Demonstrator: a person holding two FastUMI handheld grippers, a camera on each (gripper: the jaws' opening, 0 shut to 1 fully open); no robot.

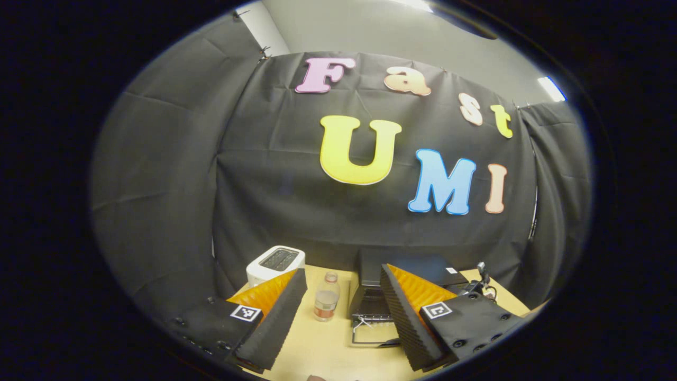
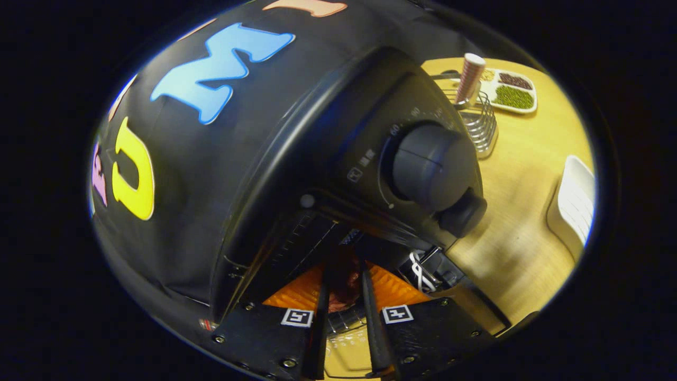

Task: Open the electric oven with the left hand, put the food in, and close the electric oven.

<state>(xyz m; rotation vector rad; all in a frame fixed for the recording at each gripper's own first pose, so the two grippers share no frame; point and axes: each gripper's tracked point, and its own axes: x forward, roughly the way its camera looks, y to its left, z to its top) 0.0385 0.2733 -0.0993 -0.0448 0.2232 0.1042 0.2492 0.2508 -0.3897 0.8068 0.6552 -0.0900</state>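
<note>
Black cloth backs the wooden worktop (image 1: 328, 344), where the oven (image 1: 391, 286) sits with its door dropped open, a toaster (image 1: 275, 263) and bottle (image 1: 326, 297) to one side. Held high and back, the left hand-held gripper (image 1: 344, 317) gapes wide. The right hand-held gripper (image 2: 342, 296) pinches dark food (image 2: 345, 283) at the oven's mouth, beside the dial (image 2: 431, 166).

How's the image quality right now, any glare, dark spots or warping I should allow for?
Left gripper view: evenly lit and sharp, fisheye bows the table edges; the oven sits small. Right gripper view: the oven looms close and bulges, its cavity is dark, so the reddish-brown food between the right gripper fingers is murky; no glare.
</note>
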